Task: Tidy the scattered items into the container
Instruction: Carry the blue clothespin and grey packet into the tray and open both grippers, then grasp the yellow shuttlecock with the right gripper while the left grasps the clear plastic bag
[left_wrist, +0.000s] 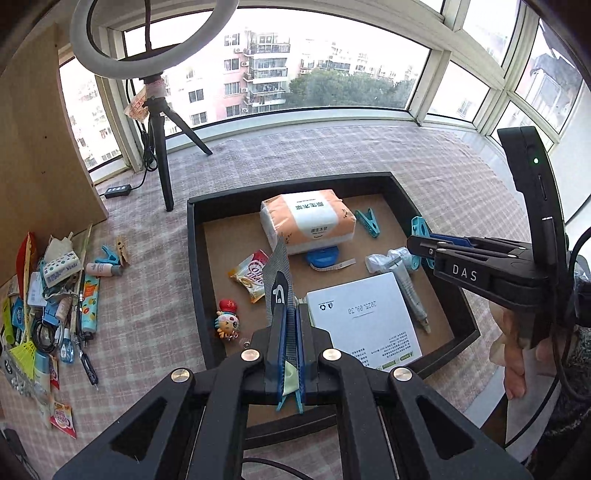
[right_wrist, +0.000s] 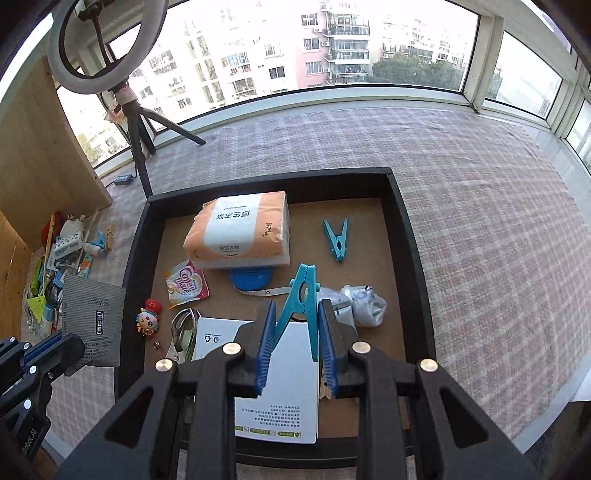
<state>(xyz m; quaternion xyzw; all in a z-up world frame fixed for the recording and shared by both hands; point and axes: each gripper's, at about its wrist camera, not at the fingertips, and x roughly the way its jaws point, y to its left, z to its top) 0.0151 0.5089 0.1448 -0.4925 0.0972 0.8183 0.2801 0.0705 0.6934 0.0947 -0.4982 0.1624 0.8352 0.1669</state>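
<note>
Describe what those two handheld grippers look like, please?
Both are black plastic frames with cut-out arms and brass-coloured rivets, ending in ribbed blue pads. The right gripper carries white "DAS" lettering, a green light and black cables. The left gripper shows white lettering low on its body.

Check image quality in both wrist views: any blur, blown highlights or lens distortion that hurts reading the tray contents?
Left wrist view: strong fisheye bend at the window frame, sky washed out, dark vignette in the corners, tray contents sharp. Right wrist view: same curvature and bright windows, the white box slightly glary, print on the tissue pack still legible; no motion blur in either.
</note>
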